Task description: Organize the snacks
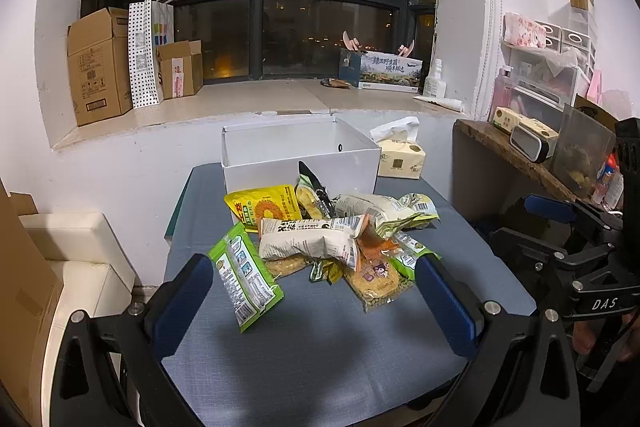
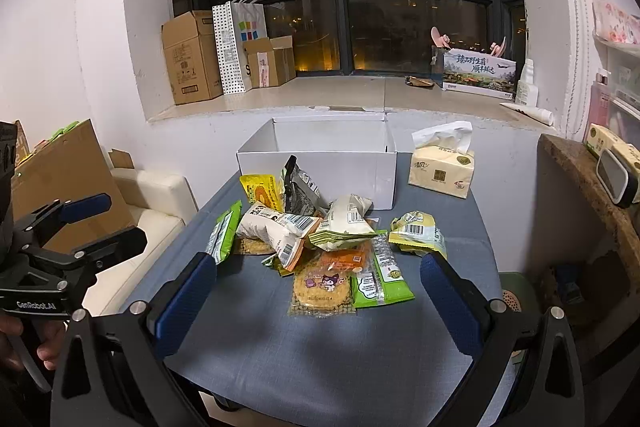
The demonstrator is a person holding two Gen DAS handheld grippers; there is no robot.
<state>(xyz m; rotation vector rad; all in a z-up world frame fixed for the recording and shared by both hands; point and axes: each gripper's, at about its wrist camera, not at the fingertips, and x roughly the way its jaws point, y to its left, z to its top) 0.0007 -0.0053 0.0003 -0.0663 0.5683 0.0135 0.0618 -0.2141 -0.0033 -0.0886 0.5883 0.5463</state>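
Hovering short of pile, both tools empty: left gripper [image 1: 314,301] jaws spread wide, holding nothing; right gripper [image 2: 320,301] likewise wide open, nothing between pads. Left to right in left wrist view: green packet [image 1: 245,277] propped on edge at pile's near-left; white printed pouch [image 1: 310,239] lying atop others; yellow waffle pack [image 1: 376,285] flat on blue tabletop [image 1: 320,359]. Risk, judged: grabbing any lower packet likely drags overlapping neighbours; slick film may slip from pads; green packet (leaning) could topple. White box [image 1: 300,147] behind pile, touching rear packets, open-topped; visible interior bare, floor hidden. Tissue pack [image 1: 401,157] just right of box.
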